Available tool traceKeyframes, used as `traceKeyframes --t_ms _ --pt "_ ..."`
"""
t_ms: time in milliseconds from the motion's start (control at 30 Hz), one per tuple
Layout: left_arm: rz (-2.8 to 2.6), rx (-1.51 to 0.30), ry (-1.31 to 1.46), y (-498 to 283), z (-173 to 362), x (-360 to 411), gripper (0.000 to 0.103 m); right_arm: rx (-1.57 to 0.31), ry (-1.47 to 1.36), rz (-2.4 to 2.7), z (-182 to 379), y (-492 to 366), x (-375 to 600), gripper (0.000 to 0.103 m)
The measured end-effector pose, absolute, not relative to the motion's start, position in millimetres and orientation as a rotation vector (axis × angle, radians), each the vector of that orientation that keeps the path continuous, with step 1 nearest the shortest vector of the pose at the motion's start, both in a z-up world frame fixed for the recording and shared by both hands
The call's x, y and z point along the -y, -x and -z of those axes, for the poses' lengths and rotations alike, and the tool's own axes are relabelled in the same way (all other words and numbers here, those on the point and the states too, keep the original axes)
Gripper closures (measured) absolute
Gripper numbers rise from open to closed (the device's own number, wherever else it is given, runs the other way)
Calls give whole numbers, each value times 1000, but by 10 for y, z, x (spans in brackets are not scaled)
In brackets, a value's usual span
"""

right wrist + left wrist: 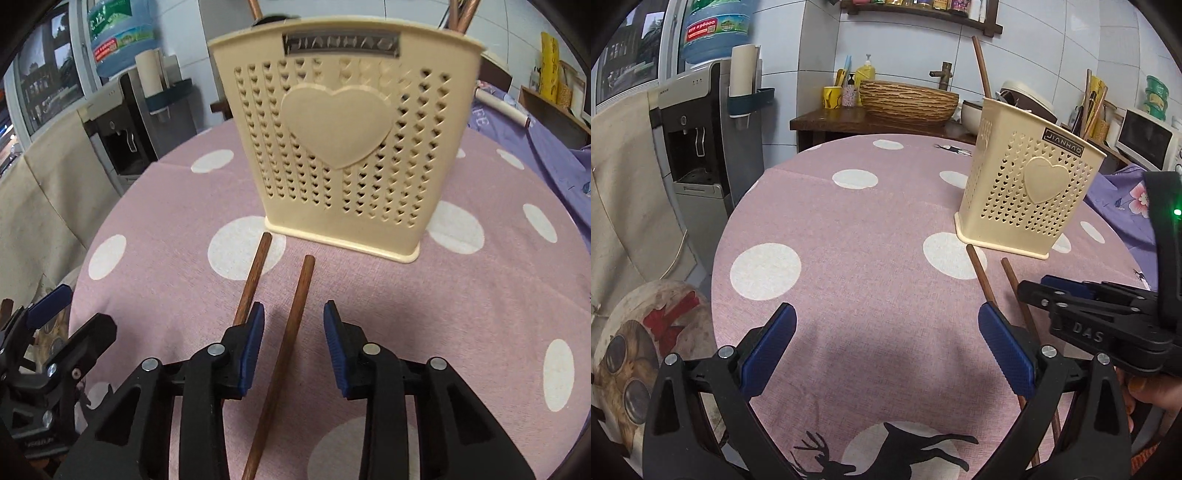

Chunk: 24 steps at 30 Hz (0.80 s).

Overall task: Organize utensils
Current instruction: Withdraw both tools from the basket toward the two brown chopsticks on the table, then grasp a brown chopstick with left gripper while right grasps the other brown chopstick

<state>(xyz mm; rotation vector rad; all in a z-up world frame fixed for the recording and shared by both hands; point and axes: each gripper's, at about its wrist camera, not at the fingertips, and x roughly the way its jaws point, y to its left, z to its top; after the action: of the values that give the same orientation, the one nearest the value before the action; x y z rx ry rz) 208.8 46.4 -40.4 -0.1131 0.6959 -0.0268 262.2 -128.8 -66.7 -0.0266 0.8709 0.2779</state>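
Now right gripper [293,314] is straddling one chopstick [284,354] before the holder [343,147], jaws apart, not pinching yet; left gripper [886,325] is hovering wide open, empty.

Below the cream utensil holder [343,147], the near chopstick [284,354] runs off the right wrist picture's bottom edge. The far chopstick [253,278] vanishes behind a blue finger pad [253,347]. The holder's label [341,44] is blurred; its inside is hidden.

table: we've got a round one under a pink white-dotted cloth [155,206]
on it: cream perforated plastic utensil holder [343,147], two brown wooden chopsticks [295,321]
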Motion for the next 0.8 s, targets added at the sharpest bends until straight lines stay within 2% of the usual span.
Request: traceKeyframes --t_ms 167,300,500,633,800 --pt "24 -710 102 -2108 434 -471 6 -883 79 -239 750 -2687 1179 80" --pt "30 -721 102 -2134 445 -467 6 -878 98 -234 758 -2695 1173 93" --pt "76 -738 51 -2238 436 -276 7 -894 63 -260 747 -2695 1271 94" --pt "118 -764 44 -2349 434 -129 12 -894 22 -249 730 -2669 1450 94" --pt "170 -793 38 -2488 446 76 12 -891 -5 -224 721 -2632 1656 94"
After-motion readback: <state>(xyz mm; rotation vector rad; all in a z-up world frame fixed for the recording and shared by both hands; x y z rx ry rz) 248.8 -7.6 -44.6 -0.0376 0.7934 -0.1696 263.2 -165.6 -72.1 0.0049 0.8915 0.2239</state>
